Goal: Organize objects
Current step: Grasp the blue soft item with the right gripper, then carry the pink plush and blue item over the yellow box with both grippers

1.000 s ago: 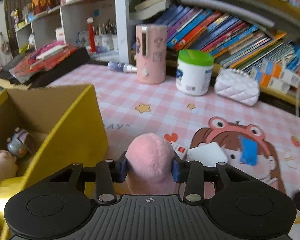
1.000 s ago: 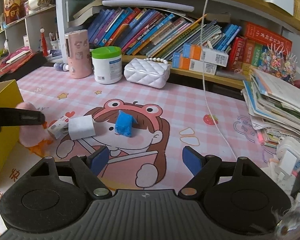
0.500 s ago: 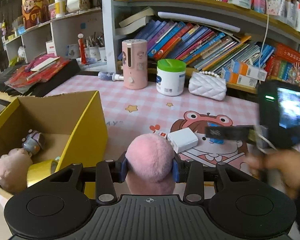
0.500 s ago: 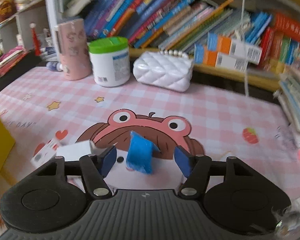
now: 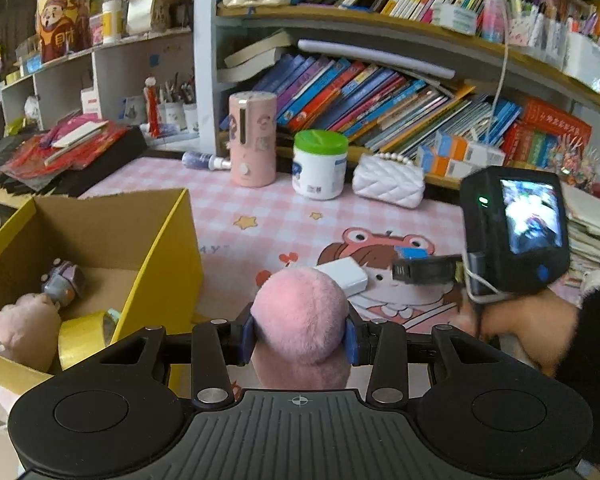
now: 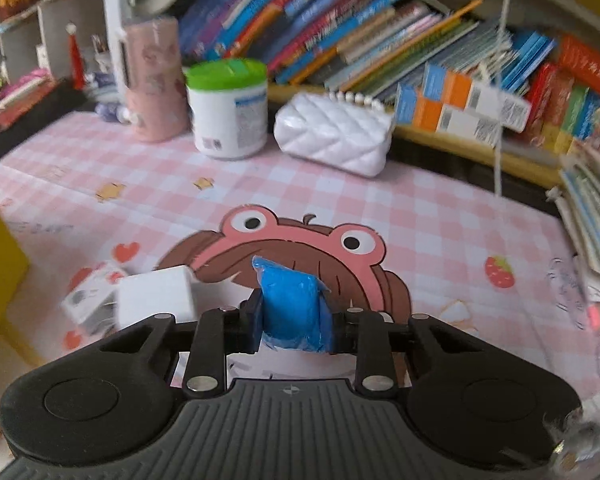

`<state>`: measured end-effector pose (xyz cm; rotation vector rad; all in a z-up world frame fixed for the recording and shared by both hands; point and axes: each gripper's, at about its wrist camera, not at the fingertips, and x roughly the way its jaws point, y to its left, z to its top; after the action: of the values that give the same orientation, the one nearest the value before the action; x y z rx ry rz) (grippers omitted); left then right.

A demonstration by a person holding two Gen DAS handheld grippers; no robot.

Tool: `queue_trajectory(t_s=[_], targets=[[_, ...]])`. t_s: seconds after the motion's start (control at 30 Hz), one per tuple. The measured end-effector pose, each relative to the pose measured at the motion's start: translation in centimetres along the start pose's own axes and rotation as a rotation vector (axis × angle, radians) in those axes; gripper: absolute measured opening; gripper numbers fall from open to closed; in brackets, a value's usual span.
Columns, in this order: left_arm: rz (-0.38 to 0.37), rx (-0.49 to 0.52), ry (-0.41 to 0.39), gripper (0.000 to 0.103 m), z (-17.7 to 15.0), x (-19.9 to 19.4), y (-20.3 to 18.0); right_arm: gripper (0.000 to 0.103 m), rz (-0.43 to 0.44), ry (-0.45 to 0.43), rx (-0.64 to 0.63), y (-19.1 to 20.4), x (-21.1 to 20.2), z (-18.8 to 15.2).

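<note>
My left gripper [image 5: 299, 338] is shut on a pink fluffy plush [image 5: 299, 320] and holds it above the mat, just right of the yellow cardboard box [image 5: 168, 256]. The box holds a plush pig [image 5: 20, 330], a small toy figure [image 5: 62, 282] and a yellow tape roll [image 5: 85, 336]. My right gripper [image 6: 293, 330] is shut on a blue packet [image 6: 292, 310] low over the cartoon mat [image 6: 420, 216]. The right gripper also shows in the left wrist view [image 5: 424, 270]. A white charger block [image 6: 156, 298] and a small white box [image 6: 86, 304] lie left of the blue packet.
At the back stand a pink cylinder [image 5: 253, 140], a white jar with a green lid [image 5: 320, 166] and a white quilted purse [image 5: 388, 180], before shelves of books [image 5: 360, 96]. Stacked papers [image 6: 592, 216] lie at the right edge. A white cable [image 6: 500, 120] hangs down.
My right gripper moved forward and closed on the blue packet. My left gripper rose a little with the pink plush, and more of the box interior shows.
</note>
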<state>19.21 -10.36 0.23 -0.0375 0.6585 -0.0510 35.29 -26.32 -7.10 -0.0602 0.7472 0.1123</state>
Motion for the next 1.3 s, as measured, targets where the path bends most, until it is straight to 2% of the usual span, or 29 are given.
queue_trajectory(t_s=[0.1,0.3,0.53,0.9,1.3], targets=[[-0.02,-0.002,-0.016,0.04,-0.1,-0.7,0.1,0.025,0.009,-0.035,0.026,0.0,-3.6,-0.8],[-0.048,-0.006,-0.052,0.04,-0.6,-2.6,0.9,0.025,-0.034,-0.07,0.036,0.8,-10.3,-2.7],[-0.104,-0.023,-0.056,0.04,-1.6,-4.3,2.5,0.025,-0.013,-0.16,0.086,2.3,-16.5,-5.3],[-0.139,0.023,-0.078,0.04,-4.0,-8.0,6.4,0.025,-0.068,-0.134,0.1,6.9,-20.1,-8.2],[-0.07,-0.016,-0.068,0.04,-7.6,-12.1,13.6,0.025,-0.053,-0.109,0.035,15.1,-24.0,-12.1]])
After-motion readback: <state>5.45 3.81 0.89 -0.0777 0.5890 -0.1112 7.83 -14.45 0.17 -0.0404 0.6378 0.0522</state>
